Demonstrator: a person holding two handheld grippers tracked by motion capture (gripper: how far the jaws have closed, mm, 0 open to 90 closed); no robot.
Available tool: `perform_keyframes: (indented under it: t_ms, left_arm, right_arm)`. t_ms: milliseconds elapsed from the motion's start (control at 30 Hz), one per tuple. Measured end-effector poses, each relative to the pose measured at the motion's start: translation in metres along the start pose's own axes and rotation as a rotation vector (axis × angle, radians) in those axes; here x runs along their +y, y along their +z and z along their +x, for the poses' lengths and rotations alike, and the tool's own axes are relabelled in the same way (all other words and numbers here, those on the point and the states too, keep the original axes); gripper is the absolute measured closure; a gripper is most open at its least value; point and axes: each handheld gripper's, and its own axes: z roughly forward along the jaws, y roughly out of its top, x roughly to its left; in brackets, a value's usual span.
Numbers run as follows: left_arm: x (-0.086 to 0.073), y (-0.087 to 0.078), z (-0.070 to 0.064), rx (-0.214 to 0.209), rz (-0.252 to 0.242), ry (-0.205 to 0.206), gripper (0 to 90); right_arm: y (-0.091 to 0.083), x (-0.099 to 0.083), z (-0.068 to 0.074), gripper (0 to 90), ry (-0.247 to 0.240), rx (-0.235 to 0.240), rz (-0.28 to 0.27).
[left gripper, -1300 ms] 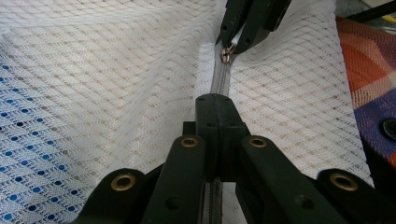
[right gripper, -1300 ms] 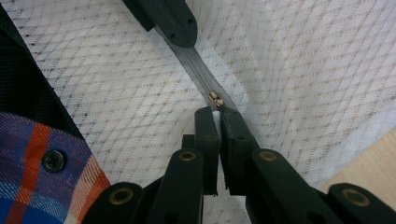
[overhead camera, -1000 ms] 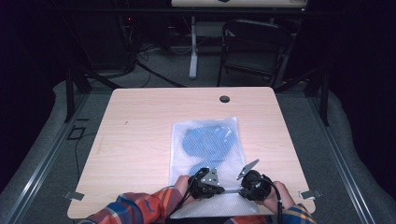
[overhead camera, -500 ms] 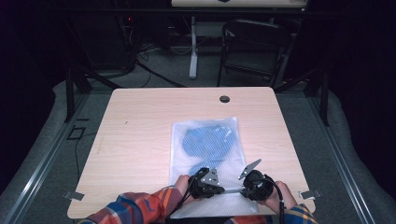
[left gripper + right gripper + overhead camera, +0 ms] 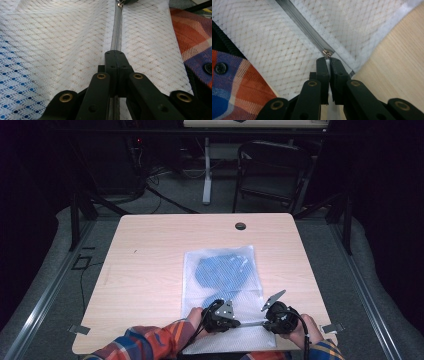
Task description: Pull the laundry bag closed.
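White mesh laundry bag (image 5: pixel 222 285) lies flat on the wooden surface (image 5: pixel 145 270), middle-right, near edge reaching the person's side. Blue garment (image 5: pixel 222 272) sits inside, in the far half; it shows through the mesh in the left gripper view too (image 5: pixel 15 82).

Grey zipper (image 5: pixel 116 37) runs along the near end of the bag, between the two tools.

Left tool (image 5: pixel 220 316): jaws closed together on the zipper tape, pinning the bag near the left part of the zip line. In its own view (image 5: pixel 114 53) the tips meet with no gap, right over the zip.

Right tool (image 5: pixel 278 316): jaws closed on the small metal zipper pull (image 5: pixel 327 53) at the right end of the zip, close to the bag's corner seam. In its own view (image 5: pixel 327 60) a thin white tab sits clamped between the tips.

Handling, my read:
- Bag is light, soft and floppy, with no stiffness. It'll bunch and drag along if the slider is pulled without an anchor.
- Mesh is low friction on wood, so the left pinch has to carry the counter-tension.
- Pull tab is tiny and smooth metal, so it could slip out. Grip it square and pull along the zip line, not upward.
- Mesh snags easily; keep jaw tips off the open weave.

Plaid sleeve (image 5: pixel 150 342) rests at the near edge, just beside the bag.
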Motion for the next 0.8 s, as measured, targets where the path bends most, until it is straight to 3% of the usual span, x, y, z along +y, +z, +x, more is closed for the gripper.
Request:
perform_keyframes:
  t_ms: [667, 800]
  left_arm:
    - [-0.0010, -0.0002, 0.0004, 0.000, -0.006, -0.007, 90.0]
    - [-0.0015, -0.0007, -0.0002, 0.018, -0.002, -0.013, 90.0]
  right_arm:
    - [0.0014, -0.0024, -0.0013, 86.7, 0.010, 0.004, 0.007]
    - [0.0029, -0.0024, -0.0003, 82.4, 0.027, 0.011, -0.001]
